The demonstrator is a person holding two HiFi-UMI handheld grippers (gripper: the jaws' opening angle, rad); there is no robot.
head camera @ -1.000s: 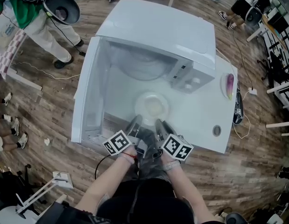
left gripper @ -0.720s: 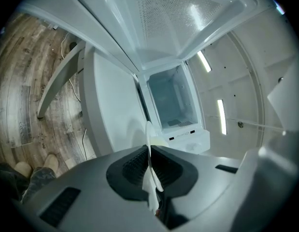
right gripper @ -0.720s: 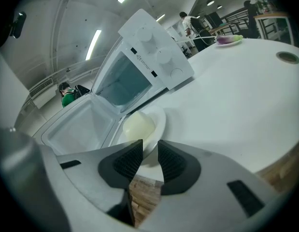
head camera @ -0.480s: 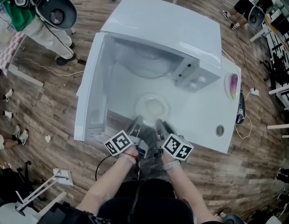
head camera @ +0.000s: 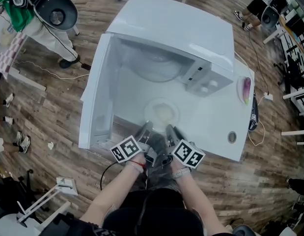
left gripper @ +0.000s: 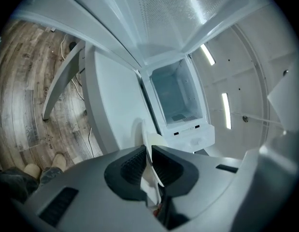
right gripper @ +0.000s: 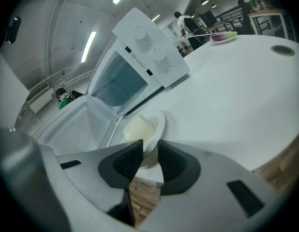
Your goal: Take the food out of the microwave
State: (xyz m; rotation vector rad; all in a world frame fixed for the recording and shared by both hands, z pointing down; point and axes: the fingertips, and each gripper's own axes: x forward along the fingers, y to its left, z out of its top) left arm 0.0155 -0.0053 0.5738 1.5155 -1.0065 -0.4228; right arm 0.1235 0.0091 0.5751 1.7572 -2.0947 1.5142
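Head view: the plate (head camera: 161,113) of food (head camera: 164,115) sits on the table (head camera: 213,119) just outside the open microwave (head camera: 166,28), apparently set down. Left gripper view: the left gripper (left gripper: 148,151) jaws have just been opening, with the plate rim slack between them, likely to release it. Right gripper view: the right gripper (right gripper: 150,157) is spread around the rim without pinching it.

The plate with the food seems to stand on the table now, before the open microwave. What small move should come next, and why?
Probably open the left gripper fully and draw it straight back off the plate. The plate rests on the table outside the microwave, and the left jaws have just been opening with its rim between them.
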